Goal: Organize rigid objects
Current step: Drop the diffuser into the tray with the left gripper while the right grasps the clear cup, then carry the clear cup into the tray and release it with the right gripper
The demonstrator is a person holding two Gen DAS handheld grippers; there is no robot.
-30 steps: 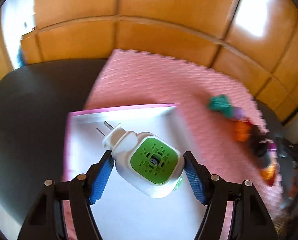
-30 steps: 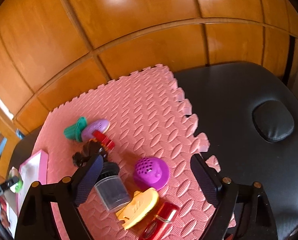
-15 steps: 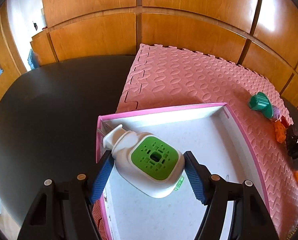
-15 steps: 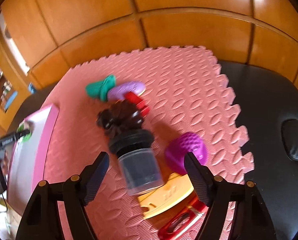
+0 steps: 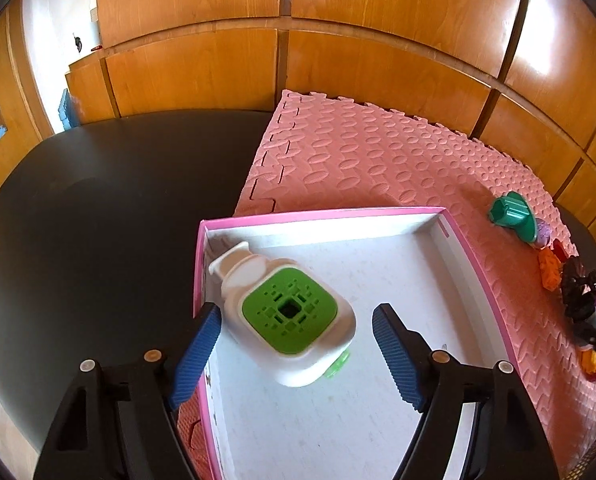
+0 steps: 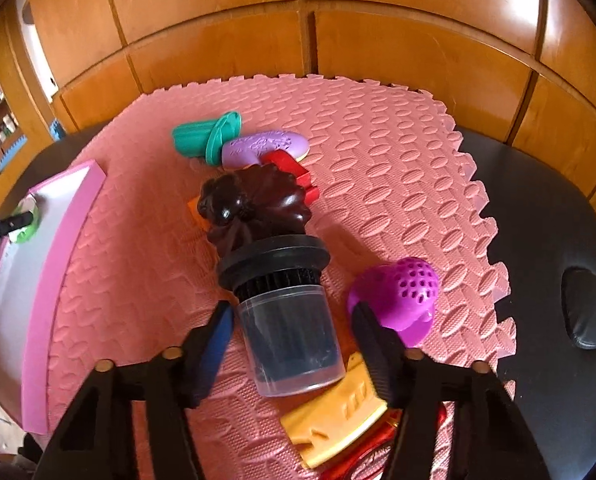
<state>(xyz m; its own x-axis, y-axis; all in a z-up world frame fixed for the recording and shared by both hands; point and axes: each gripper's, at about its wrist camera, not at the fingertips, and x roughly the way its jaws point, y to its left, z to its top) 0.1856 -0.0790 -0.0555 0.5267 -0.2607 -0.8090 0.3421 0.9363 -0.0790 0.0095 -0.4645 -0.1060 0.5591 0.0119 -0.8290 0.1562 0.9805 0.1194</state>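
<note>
Our left tool (image 5: pixel 295 350) hangs over the pink-rimmed box (image 5: pixel 464 254), jaws opening, w/ the white plug-in device (image 5: pixel 285 312) (green vented face up) between the blue pads (image 5: pixel 195 354) but no longer touched by either; it sits in the box's near-left corner, plug end toward the far-left wall. Whether it rests flat on the box floor we can't tell. The box lies on the pink foam mat (image 5: pixel 362 164), which covers part of the black table (image 5: pixel 97 208). Our right tool (image 6: pixel 291 346) is down over the mat, jaws closing around a clear canister (image 6: pixel 291 340) w/ a black ribbed collar; the left pad looks at or just off its wall, the right pad is a bit apart, so no firm grip yet. The canister lies on its side, its collar end butted against a dark brown lumpy figure (image 6: pixel 257 204). Further back: a red block (image 6: pixel 293 168), a lilac oval piece (image 6: pixel 265 148) and a teal piece (image 6: pixel 205 138), all close together. Just right of the canister sits a purple perforated dome (image 6: pixel 402 296); a yellow-orange flat piece (image 6: pixel 338 420) lies under the canister's base, a red item beside it, mostly hidden.
</note>
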